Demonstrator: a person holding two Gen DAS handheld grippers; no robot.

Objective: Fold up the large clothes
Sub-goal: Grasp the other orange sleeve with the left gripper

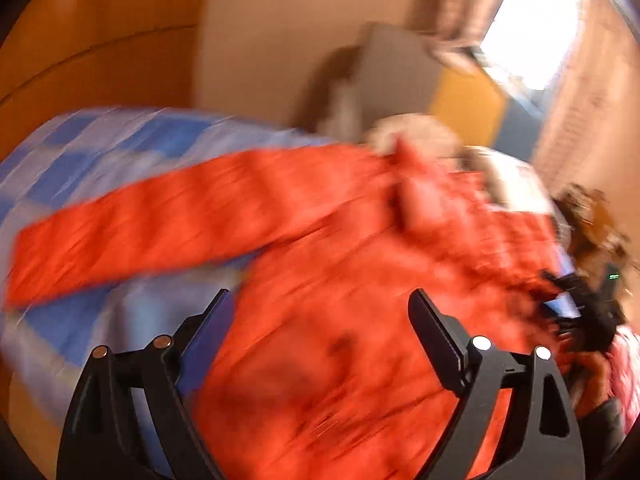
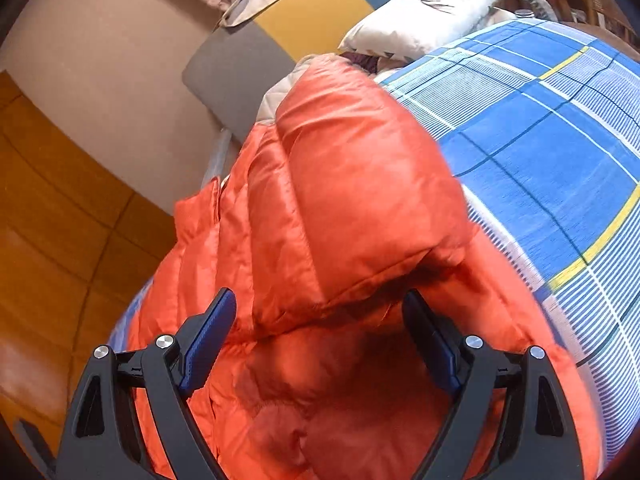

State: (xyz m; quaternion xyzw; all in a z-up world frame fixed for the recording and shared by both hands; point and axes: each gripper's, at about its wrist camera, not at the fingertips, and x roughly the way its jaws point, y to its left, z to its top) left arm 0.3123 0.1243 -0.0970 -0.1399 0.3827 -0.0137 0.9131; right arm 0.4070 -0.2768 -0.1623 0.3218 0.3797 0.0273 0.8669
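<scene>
Clearly early in the fold — orange puffer jacket (image 2: 344, 200) lying on blue checked bedsheet (image 2: 560, 152), one sleeve stretched out, left gripper (image 1: 320, 312) and right gripper (image 2: 320, 312) both wide, holding nothing — next probably gripping that sleeve to fold inward.

Setting: a home bedroom; a bed spread with a blue plaid sheet (image 2: 560, 152) crossed by yellow and white lines fills the right of the right wrist view, a white printed pillow (image 2: 420, 20) at its far end against a padded headboard (image 2: 256, 68) in grey, mustard and blue panels. Wood-plank flooring (image 2: 52, 264) runs along the near left; beige wall (image 2: 108, 92) behind; in the blurred left wrist view a bright window (image 1: 536, 28) with curtain (image 1: 452, 4) at far right.
</scene>
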